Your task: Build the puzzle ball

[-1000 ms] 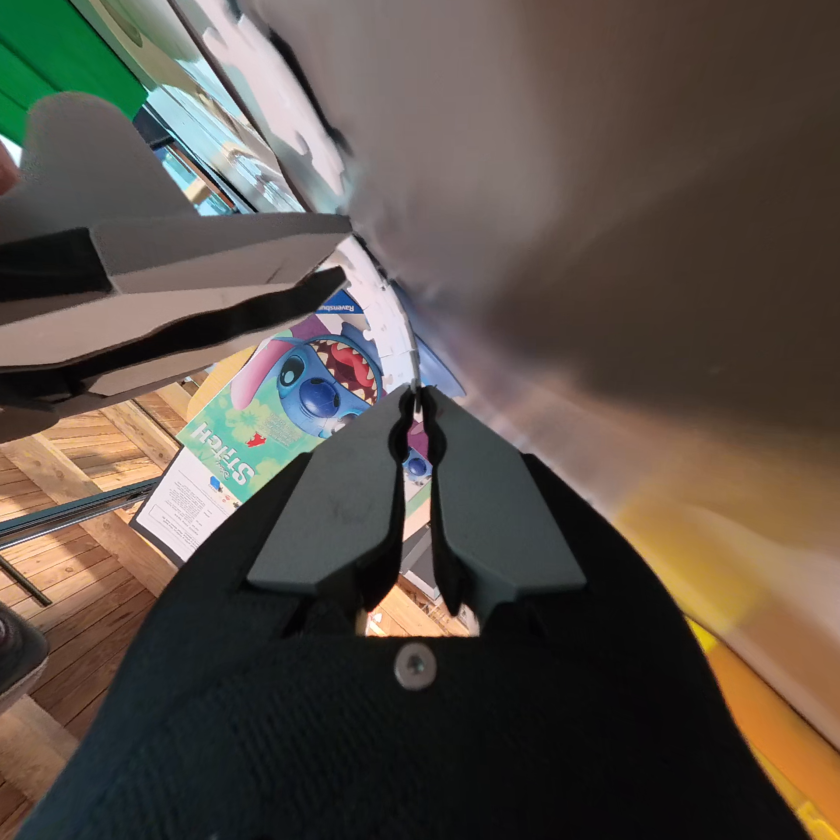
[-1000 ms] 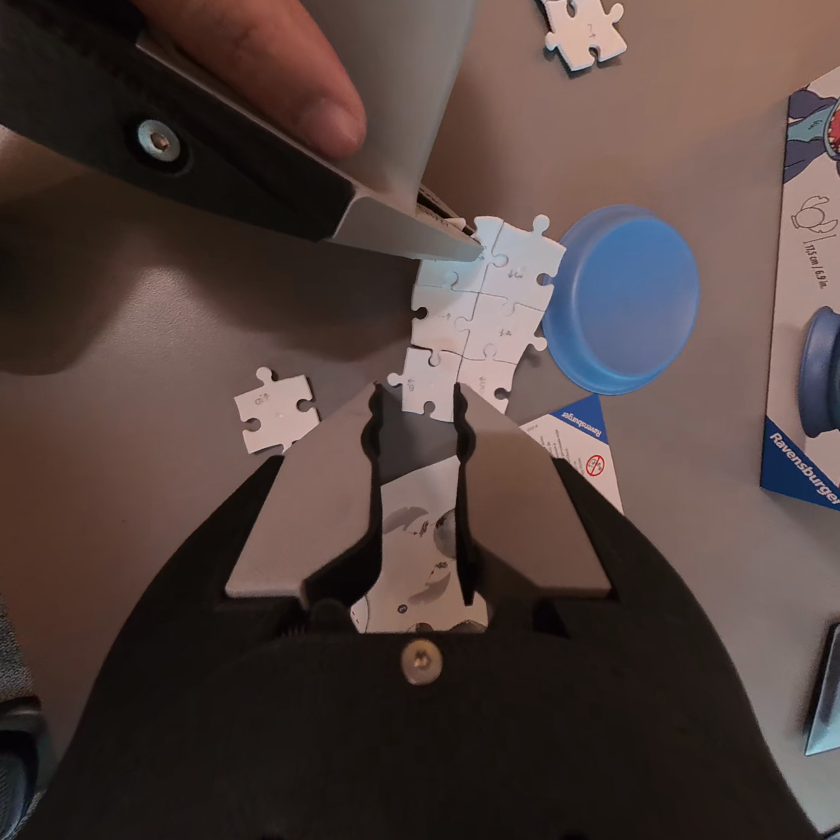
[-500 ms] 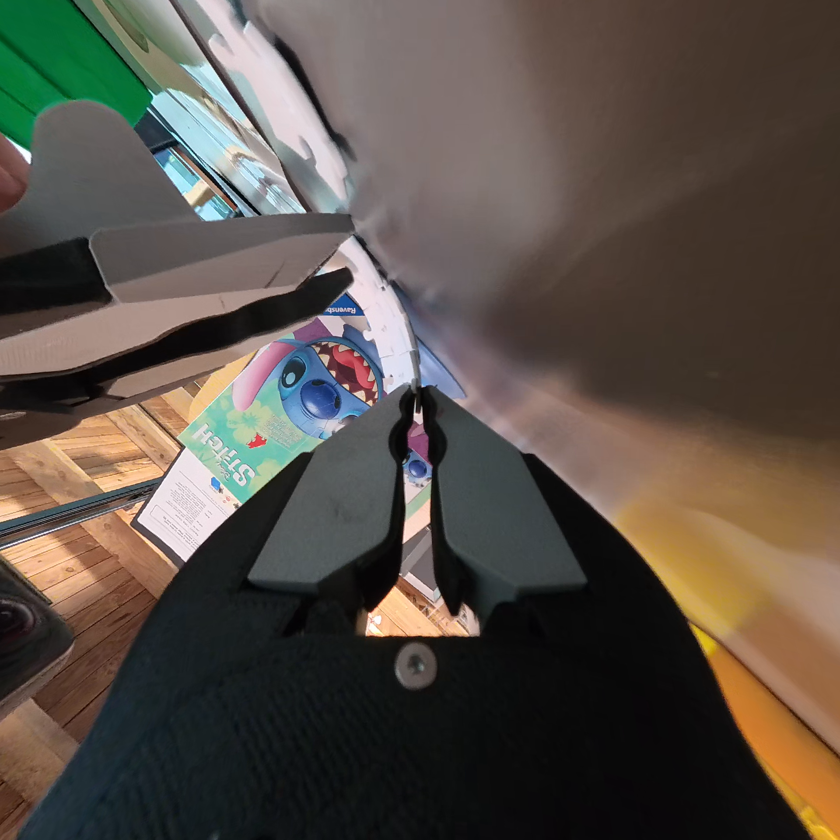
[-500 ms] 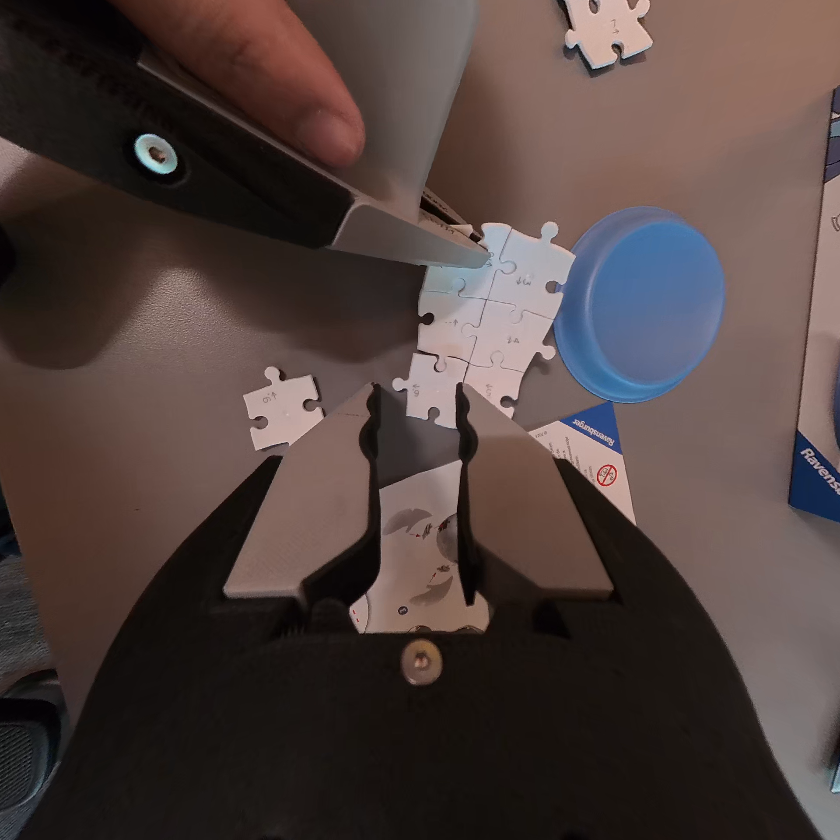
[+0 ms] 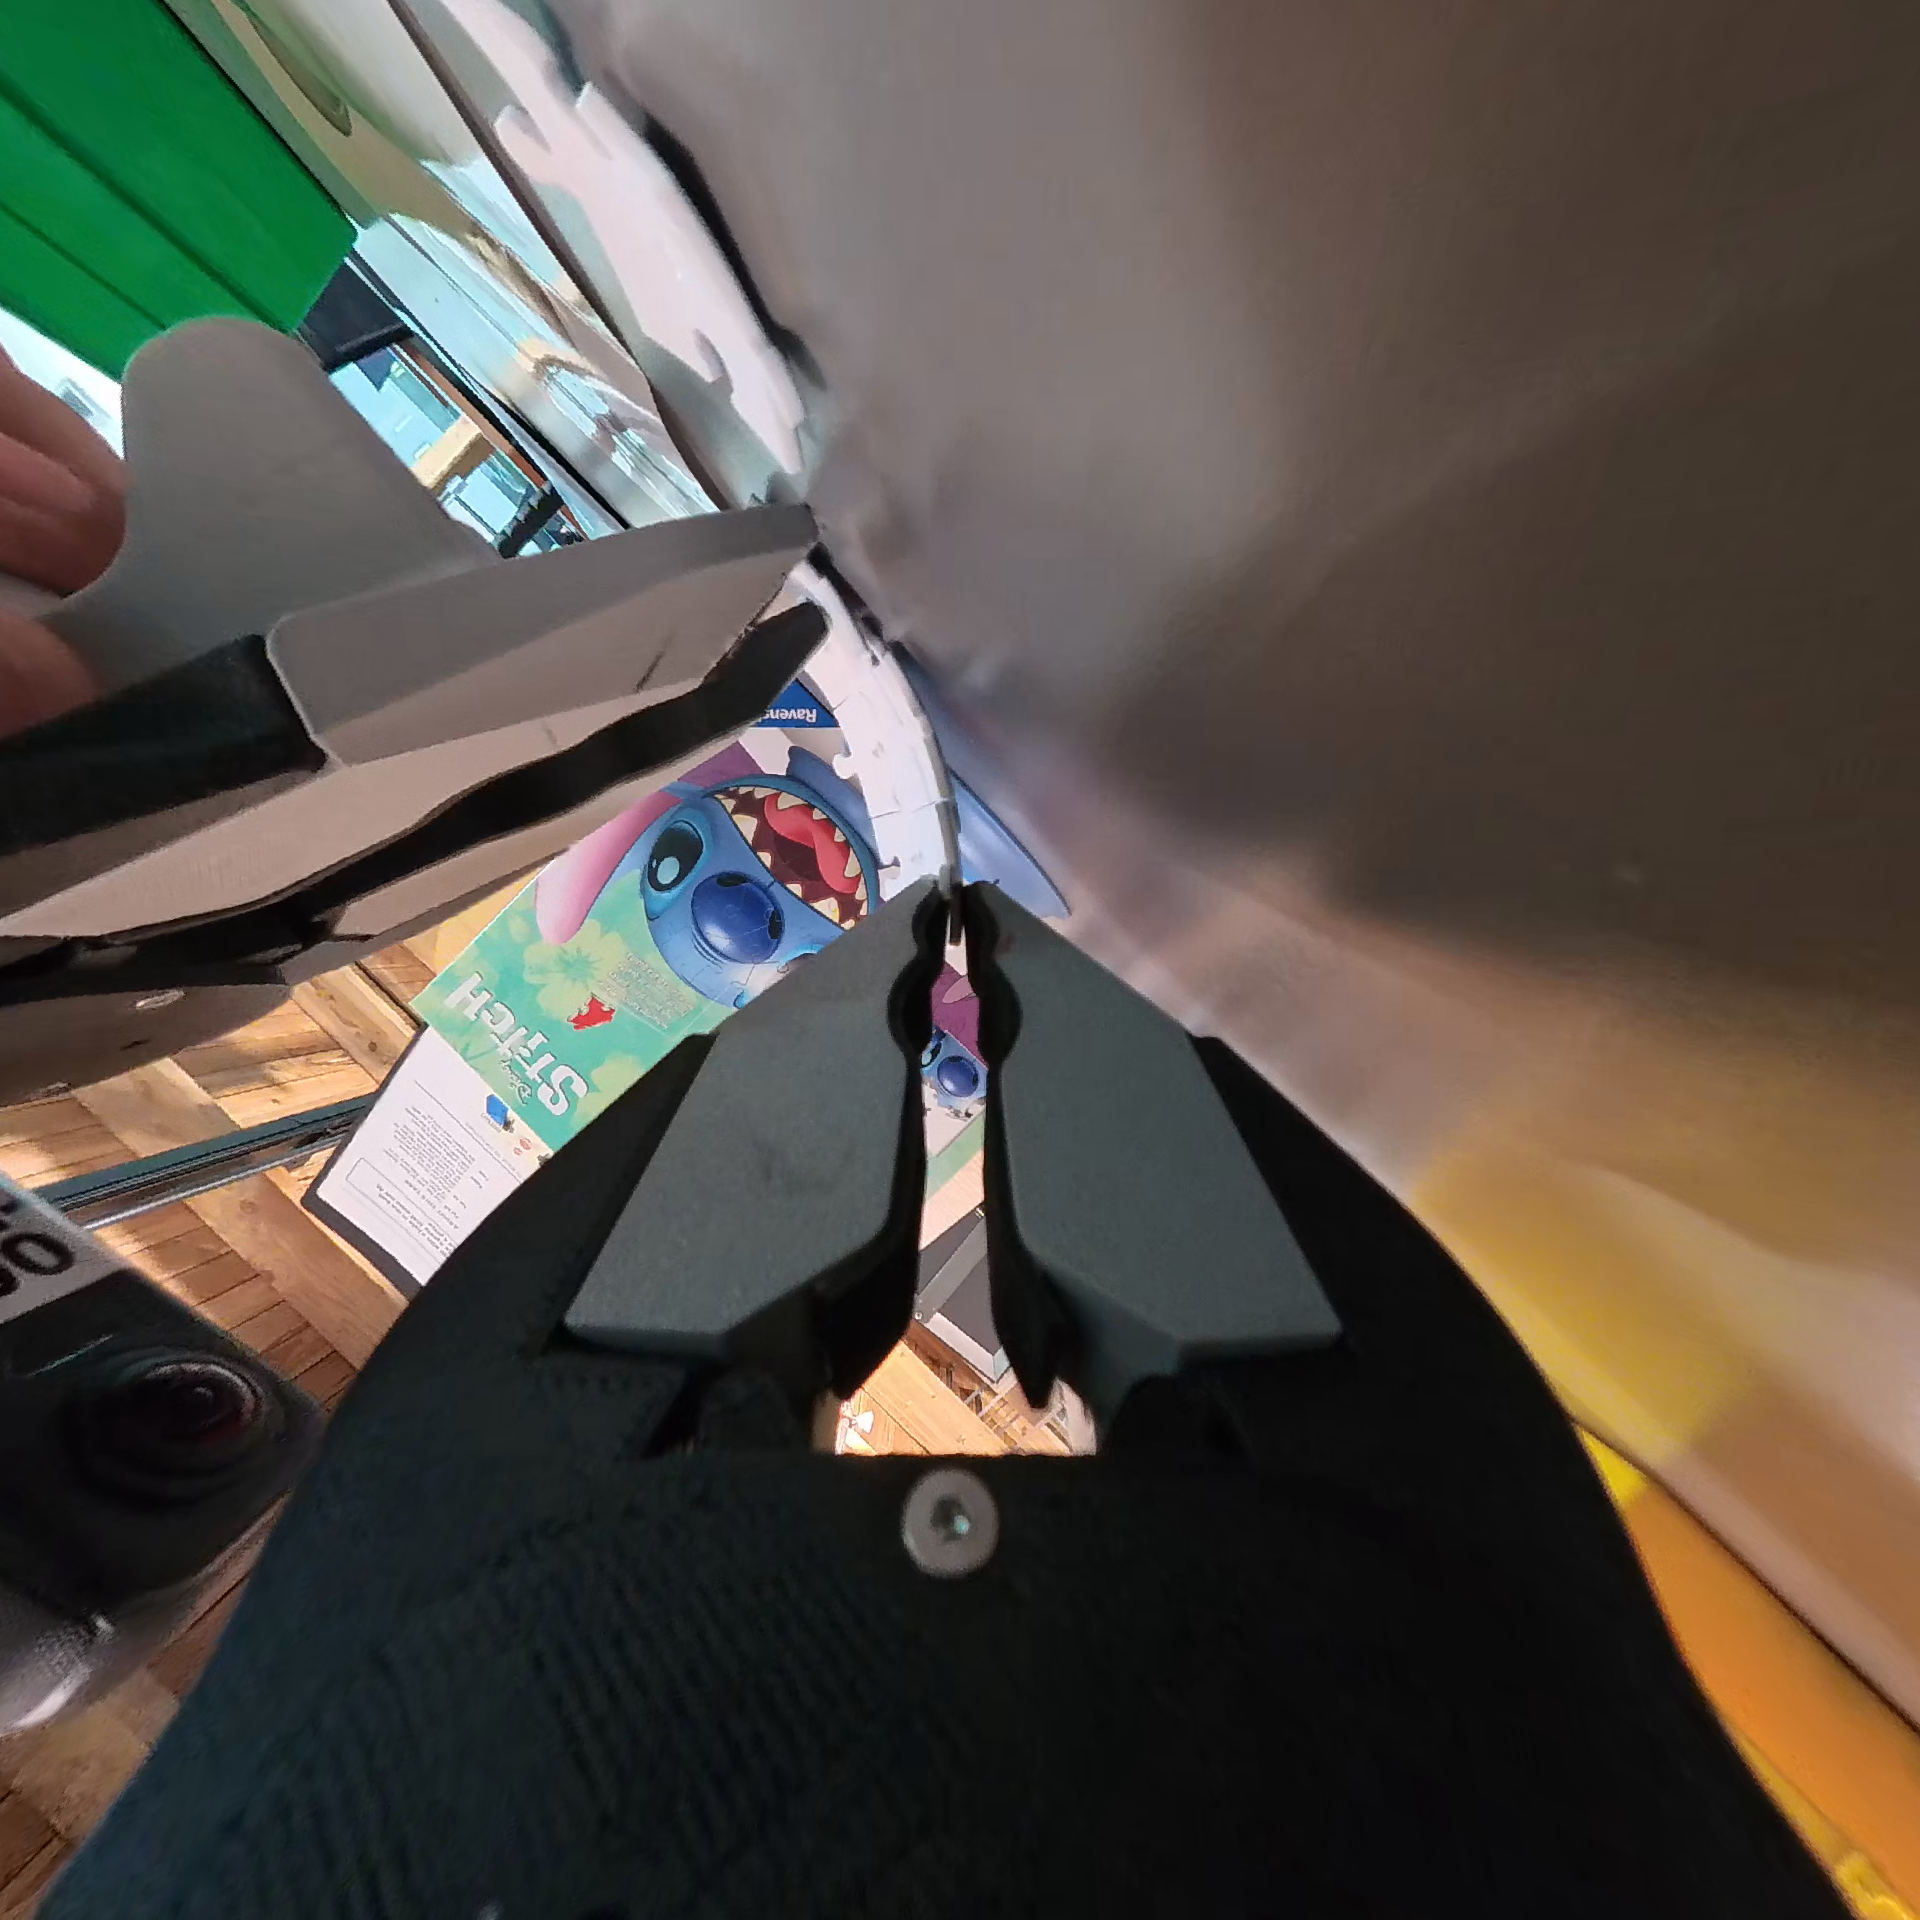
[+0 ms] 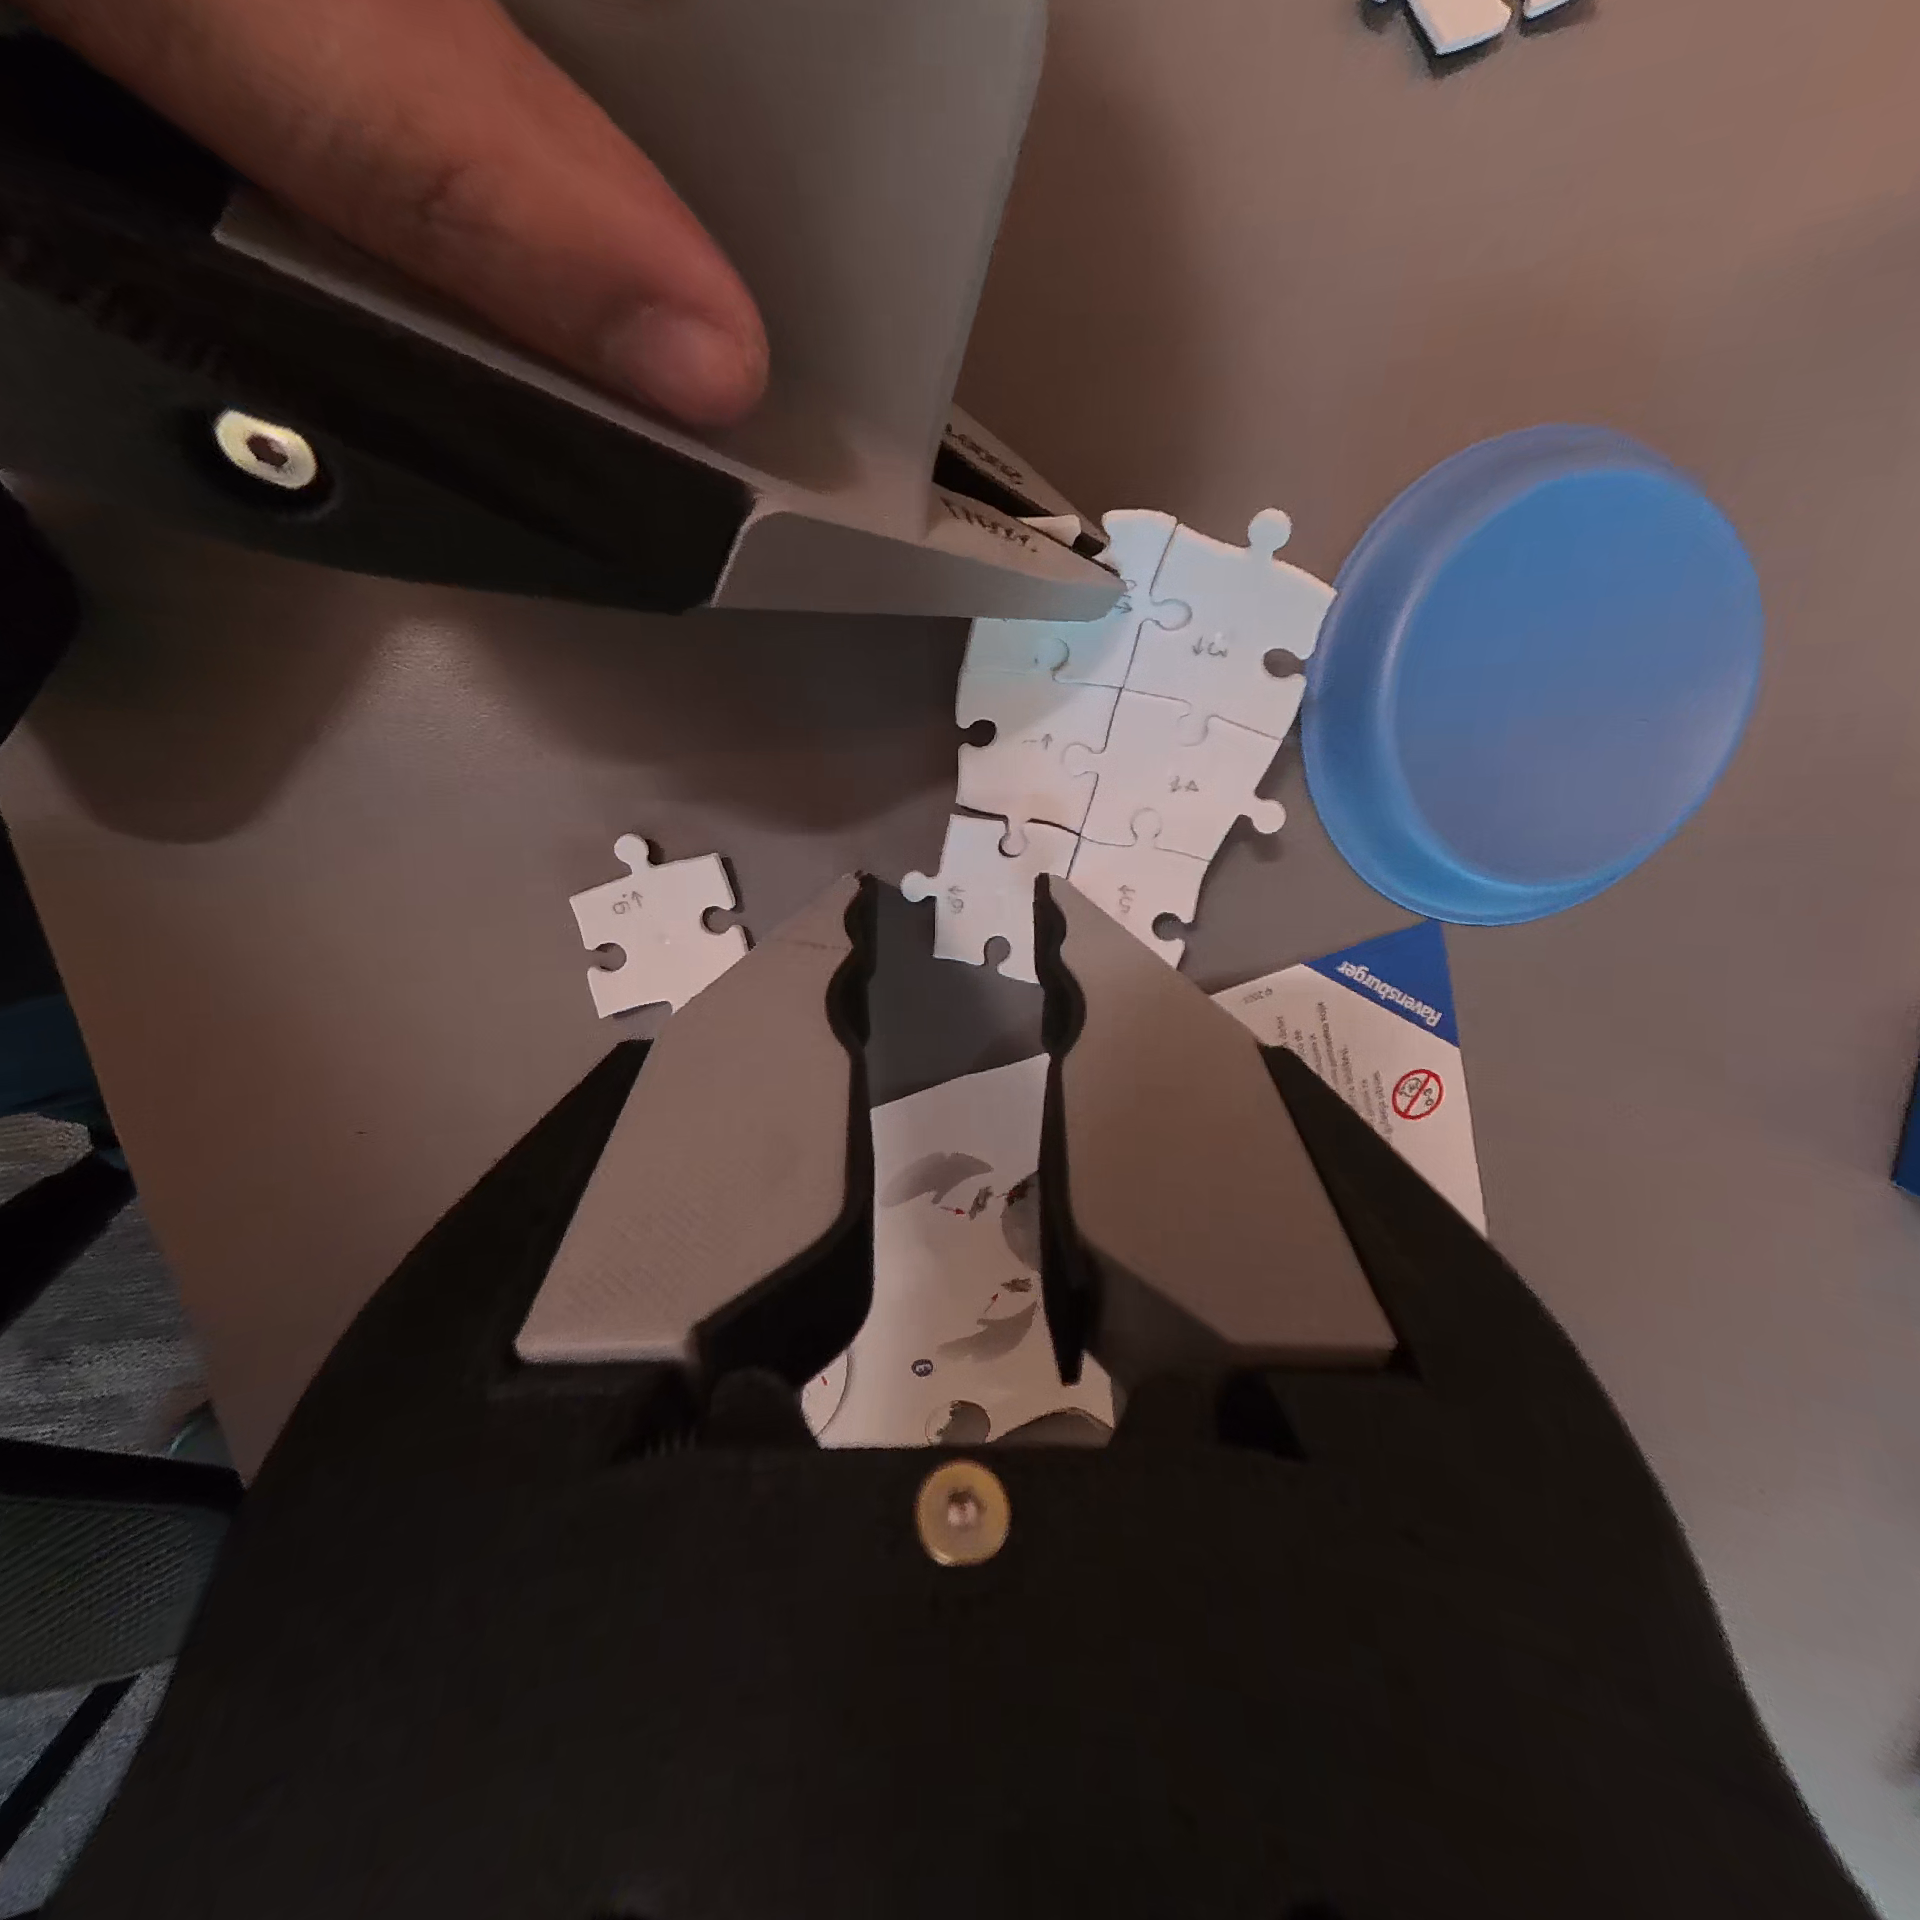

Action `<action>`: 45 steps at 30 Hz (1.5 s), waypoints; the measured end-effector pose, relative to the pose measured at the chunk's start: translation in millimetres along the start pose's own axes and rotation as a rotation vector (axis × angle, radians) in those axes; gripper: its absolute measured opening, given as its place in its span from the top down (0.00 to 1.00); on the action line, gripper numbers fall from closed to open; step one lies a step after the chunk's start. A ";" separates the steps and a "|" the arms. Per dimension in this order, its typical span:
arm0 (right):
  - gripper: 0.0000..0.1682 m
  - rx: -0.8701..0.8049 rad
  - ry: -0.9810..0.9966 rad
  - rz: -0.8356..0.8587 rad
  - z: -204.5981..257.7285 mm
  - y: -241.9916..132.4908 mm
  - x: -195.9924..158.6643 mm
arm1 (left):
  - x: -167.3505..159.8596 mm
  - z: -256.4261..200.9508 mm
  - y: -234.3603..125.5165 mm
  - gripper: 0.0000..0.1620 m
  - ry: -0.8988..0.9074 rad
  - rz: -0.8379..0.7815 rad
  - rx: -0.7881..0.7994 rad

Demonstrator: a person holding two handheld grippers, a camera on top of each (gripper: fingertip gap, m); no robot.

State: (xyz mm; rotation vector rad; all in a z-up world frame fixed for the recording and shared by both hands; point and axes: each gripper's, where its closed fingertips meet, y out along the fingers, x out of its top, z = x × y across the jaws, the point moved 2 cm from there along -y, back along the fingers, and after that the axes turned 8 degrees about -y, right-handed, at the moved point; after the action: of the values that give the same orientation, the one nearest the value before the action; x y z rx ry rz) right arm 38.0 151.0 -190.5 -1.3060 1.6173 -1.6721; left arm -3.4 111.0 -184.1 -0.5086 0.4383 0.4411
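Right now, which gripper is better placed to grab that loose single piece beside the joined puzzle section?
Right. The right gripper is open, just beside the loose piece. The left gripper is shut on the joined section.

- The joined puzzle pieces (image 6: 1127,727) lie on the table (image 6: 416,831), touching the round dish (image 6: 1538,675) on their right.
- A loose piece (image 6: 660,925) lies to their left, apart.
- A leaflet (image 6: 1382,1081) lies below the dish.
- Another piece (image 6: 1465,16) sits at the top edge.
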 end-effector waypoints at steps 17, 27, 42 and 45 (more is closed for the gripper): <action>0.81 0.079 -0.079 0.226 1.8 1.8 4.7 | 0.0 -1.3 0.4 1.00 -0.006 0.004 -0.014; 0.84 0.100 -0.153 0.265 -2.4 2.6 5.7 | 0.2 -0.5 0.2 1.00 -0.005 0.008 -0.014; 0.87 0.170 -0.212 0.407 -3.7 4.3 9.2 | 0.6 -1.2 -0.6 1.00 -0.027 0.019 -0.018; 0.88 0.169 -0.200 0.393 -4.2 4.3 9.3 | 0.7 -1.2 -1.1 1.00 -0.033 0.020 -0.014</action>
State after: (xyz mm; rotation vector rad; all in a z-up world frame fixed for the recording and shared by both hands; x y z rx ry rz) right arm 29.2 144.4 -191.1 -0.9627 1.4655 -1.3601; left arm -2.6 109.7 -184.9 -0.5101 0.4087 0.4717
